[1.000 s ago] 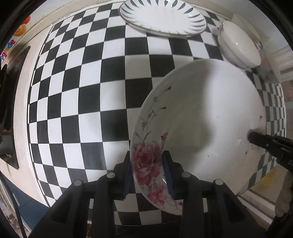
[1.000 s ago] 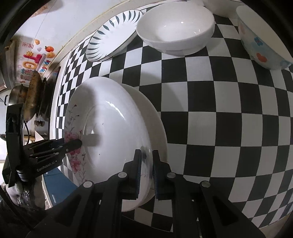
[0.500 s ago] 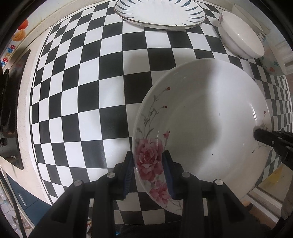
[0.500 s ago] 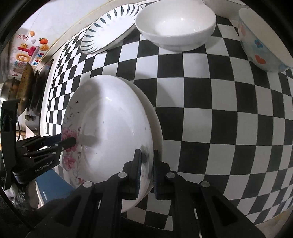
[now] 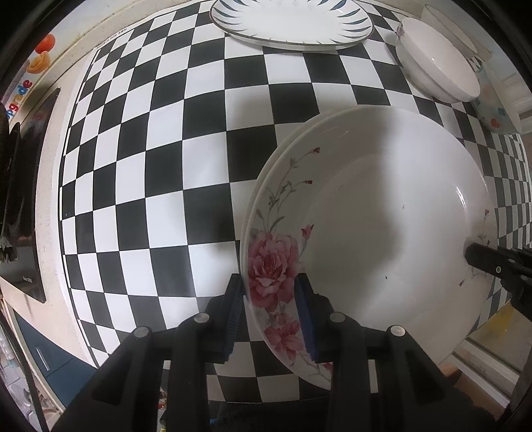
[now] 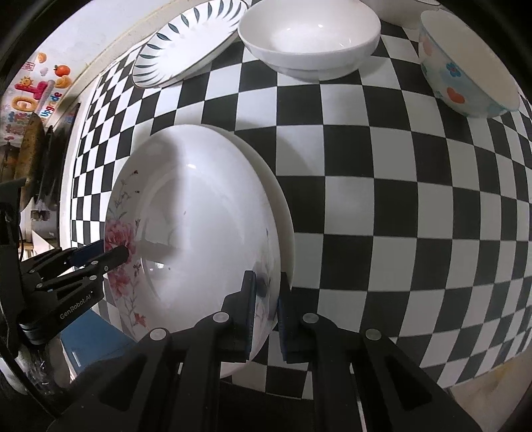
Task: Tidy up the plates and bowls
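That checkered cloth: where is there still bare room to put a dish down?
Bare room: the checkered cloth left of the rose plate, below the striped plate; also right of it, below the white bowls and the flowered bowl. The far edge is crowded.

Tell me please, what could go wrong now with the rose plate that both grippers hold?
1. The rose plate is pinched only at opposite rims by the left gripper and right gripper; uneven release could tip it.
2. It sits off-centre over the white plate beneath, so it may slide or clink.
3. The stack lies near the table edge; a push could send it off.
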The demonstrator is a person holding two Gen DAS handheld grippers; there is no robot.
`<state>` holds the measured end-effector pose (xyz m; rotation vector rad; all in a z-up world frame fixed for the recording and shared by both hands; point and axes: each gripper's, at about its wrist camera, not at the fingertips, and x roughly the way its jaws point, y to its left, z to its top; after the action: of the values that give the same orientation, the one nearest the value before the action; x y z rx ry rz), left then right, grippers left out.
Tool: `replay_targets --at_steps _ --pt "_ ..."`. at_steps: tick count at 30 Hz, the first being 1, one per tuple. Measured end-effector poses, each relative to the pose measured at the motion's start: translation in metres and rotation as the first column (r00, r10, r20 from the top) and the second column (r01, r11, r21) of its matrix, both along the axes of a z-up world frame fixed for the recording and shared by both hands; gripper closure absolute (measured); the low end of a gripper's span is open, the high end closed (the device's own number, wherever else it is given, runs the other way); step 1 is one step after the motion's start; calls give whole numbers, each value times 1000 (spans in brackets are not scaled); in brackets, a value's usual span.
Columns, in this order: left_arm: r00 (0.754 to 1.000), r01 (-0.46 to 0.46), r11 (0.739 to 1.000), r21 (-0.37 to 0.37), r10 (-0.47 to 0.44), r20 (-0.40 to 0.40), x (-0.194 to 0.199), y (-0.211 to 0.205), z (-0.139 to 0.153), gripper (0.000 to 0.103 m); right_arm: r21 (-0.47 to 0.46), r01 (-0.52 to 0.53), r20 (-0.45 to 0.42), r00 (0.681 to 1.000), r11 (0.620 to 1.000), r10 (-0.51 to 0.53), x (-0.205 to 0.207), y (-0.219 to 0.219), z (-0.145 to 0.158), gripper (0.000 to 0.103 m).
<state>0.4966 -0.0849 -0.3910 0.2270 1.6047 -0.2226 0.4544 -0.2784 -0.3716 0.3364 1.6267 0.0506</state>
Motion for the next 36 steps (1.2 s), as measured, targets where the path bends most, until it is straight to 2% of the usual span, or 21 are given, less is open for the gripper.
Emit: replay_targets --at_steps 14,18,22,25,30,36 --pt "1000 1 1000 -11 -2 -26 0 10 -8 74 21 62 -84 995 998 -60 0 -4 -5 90" --pt "999 2 1000 -13 -2 -32 -1 12 -10 74 -14 56 -103 993 998 -57 -2 -5 -4 90" --pt "1000 4 1000 -9 -5 -26 -2 12 -9 74 -7 55 -107 993 998 -55 -4 -6 -3 90" --pt "1000 2 1000 -15 -2 -12 -1 14 2 74 -29 46 -101 994 999 -49 -5 -3 1 90" --pt "998 18 1000 -2 -18 68 3 12 34 73 -30 38 -74 996 999 -40 -7 5 20 90" --pt "996 2 998 -55 3 87 10 15 70 73 -32 6 -40 999 999 -7 -6 20 49 90"
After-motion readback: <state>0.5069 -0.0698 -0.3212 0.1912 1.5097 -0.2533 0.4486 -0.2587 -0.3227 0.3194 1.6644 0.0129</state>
